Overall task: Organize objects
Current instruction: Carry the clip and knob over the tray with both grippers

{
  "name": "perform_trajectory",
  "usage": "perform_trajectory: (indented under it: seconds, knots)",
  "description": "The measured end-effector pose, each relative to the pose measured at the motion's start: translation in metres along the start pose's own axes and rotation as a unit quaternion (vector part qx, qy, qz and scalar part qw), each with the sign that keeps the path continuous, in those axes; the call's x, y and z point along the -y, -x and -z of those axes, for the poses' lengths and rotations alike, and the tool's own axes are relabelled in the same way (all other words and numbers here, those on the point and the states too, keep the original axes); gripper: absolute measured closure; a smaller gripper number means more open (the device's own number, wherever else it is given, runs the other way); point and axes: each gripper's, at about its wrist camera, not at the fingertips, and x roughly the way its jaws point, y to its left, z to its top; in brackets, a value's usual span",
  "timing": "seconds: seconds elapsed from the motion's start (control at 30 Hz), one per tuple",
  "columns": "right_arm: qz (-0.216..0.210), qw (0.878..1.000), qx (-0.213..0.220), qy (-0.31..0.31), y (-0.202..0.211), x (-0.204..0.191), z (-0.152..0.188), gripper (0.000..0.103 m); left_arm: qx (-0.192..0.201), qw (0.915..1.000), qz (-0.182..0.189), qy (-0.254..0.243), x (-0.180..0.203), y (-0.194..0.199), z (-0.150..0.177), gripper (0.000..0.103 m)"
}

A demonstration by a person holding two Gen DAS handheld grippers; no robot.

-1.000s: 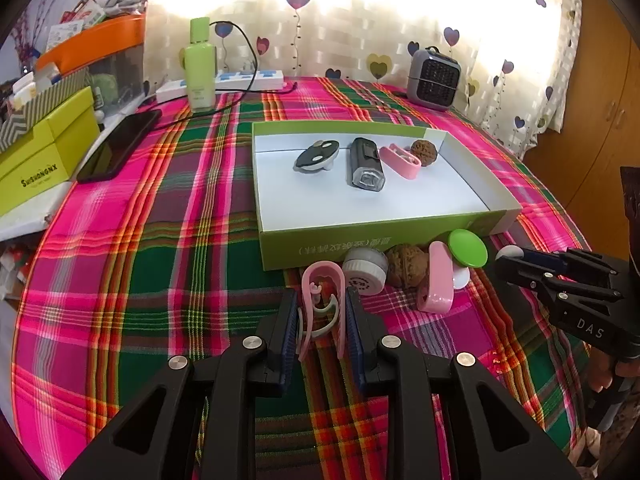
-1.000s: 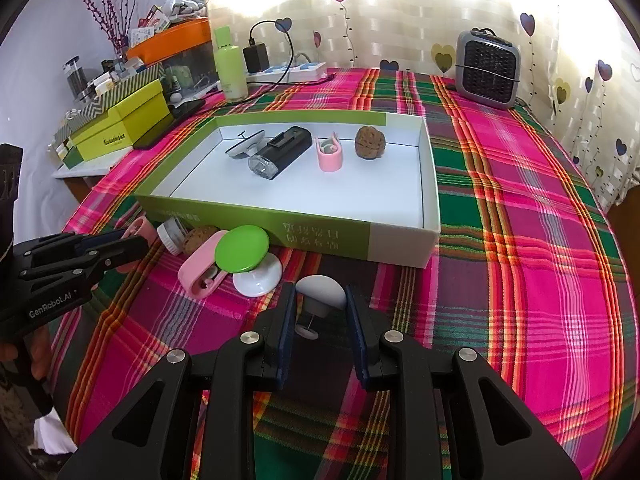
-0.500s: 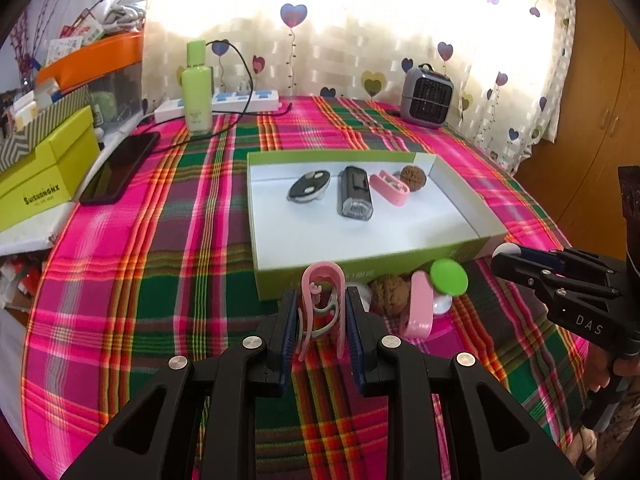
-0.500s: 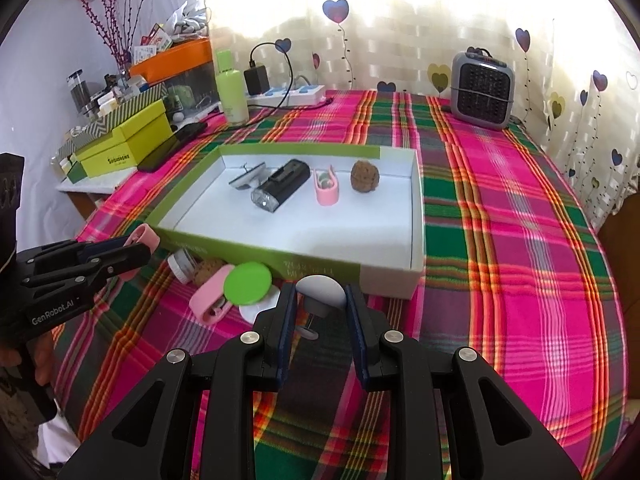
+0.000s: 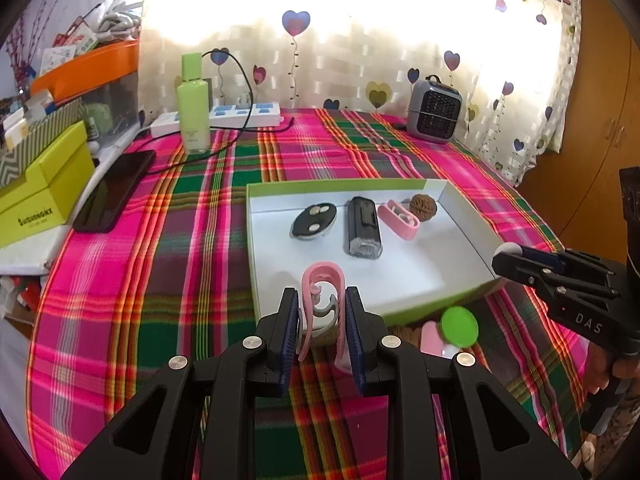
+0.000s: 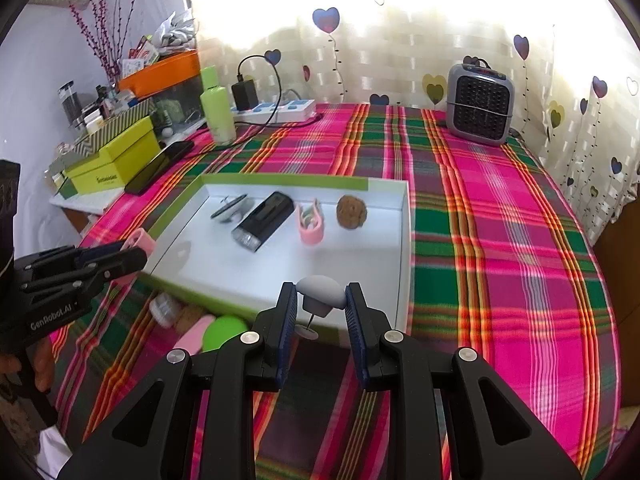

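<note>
My left gripper [image 5: 322,308] is shut on a pink clip [image 5: 322,286] and holds it raised over the near edge of the green-edged white tray [image 5: 416,276]. My right gripper [image 6: 320,307] is shut on a white mushroom-shaped suction hook [image 6: 321,291], raised over the tray's near right corner [image 6: 403,240]. In the tray lie a black remote [image 5: 314,220], a black flashlight [image 5: 363,227], a pink clip [image 5: 398,219] and a walnut [image 5: 423,207]. A green-capped hook [image 5: 459,326], a pink piece [image 5: 431,338], a walnut and a small white cap [image 6: 164,310] lie on the cloth before the tray.
The plaid cloth [image 6: 500,240] covers the table. A grey heater [image 6: 480,110] stands at the back right. A green bottle [image 5: 194,108], a power strip [image 5: 224,118], a black phone [image 5: 114,190] and yellow-green boxes [image 5: 38,192] are at the back left.
Both grippers have risen from the cloth with their objects and moved forward over the tray's near edge. The loose items before the tray stayed put.
</note>
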Motion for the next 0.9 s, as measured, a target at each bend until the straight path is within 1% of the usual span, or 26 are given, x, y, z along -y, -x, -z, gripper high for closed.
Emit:
perform_trajectory:
  seconds: [0.1, 0.2, 0.4, 0.5, 0.9]
  knots:
    - [-0.002, 1.0, 0.001, -0.003, -0.005, 0.003, -0.007, 0.077, -0.004, 1.0, 0.003, 0.005, -0.001, -0.008, -0.007, 0.082]
    - [0.0, 1.0, 0.0, 0.0, -0.011, 0.005, -0.013, 0.077, -0.004, 1.0, -0.003, 0.001, 0.001, -0.015, -0.013, 0.082]
    - [-0.003, 1.0, -0.01, -0.005, -0.028, 0.013, -0.024, 0.077, -0.012, 0.9999, 0.0, 0.007, -0.001, -0.031, -0.024, 0.082]
    - [0.002, 1.0, -0.016, -0.004, -0.038, 0.016, -0.028, 0.077, -0.015, 0.9998, -0.007, 0.008, -0.002, -0.039, -0.03, 0.082]
    - [0.003, 0.999, -0.042, -0.006, -0.069, 0.026, -0.038, 0.077, -0.036, 0.9993, -0.01, 0.008, -0.003, -0.07, -0.04, 0.082]
